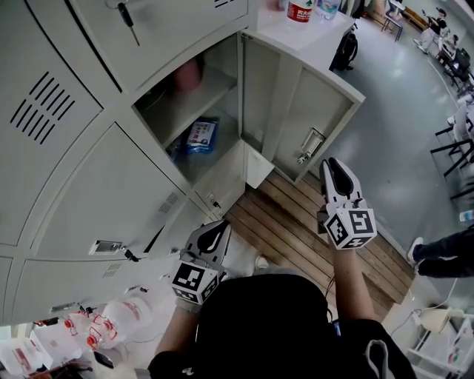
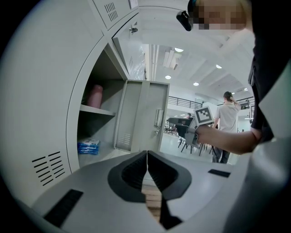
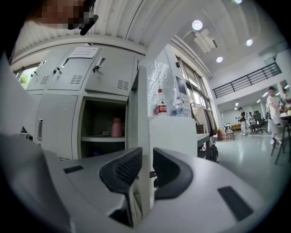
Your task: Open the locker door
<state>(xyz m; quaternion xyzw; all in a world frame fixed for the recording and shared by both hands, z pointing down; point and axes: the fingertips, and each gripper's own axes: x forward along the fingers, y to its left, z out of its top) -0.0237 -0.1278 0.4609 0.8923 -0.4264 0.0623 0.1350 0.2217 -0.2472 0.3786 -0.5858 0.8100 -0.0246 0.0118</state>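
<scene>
Grey steel locker door [image 1: 296,111] stands swung wide to the right on its left-hand hinge, with the compartment behind it fully exposed. Its free edge runs upright, and the right gripper [image 1: 333,164] points level at that edge, jaws closed narrowly on it. In the right gripper view the thin edge of the door [image 3: 143,113] rises straight up between the two pads. The right hand is therefore the working one. By my reading any further swing would go along the door's arc, away from the opening, and the task looks nearly complete.

The left gripper [image 1: 216,231] is lower and to the left, in front of the closed lockers and well apart from the door, its jaws pressed together on nothing.

Inside the compartment a pink bottle [image 1: 189,74] stands on the shelf and a blue packet [image 1: 200,135] lies below it. A red-labelled bottle [image 1: 300,9] stands on the white surface [image 1: 318,41] behind the door, which may limit how far it can swing
</scene>
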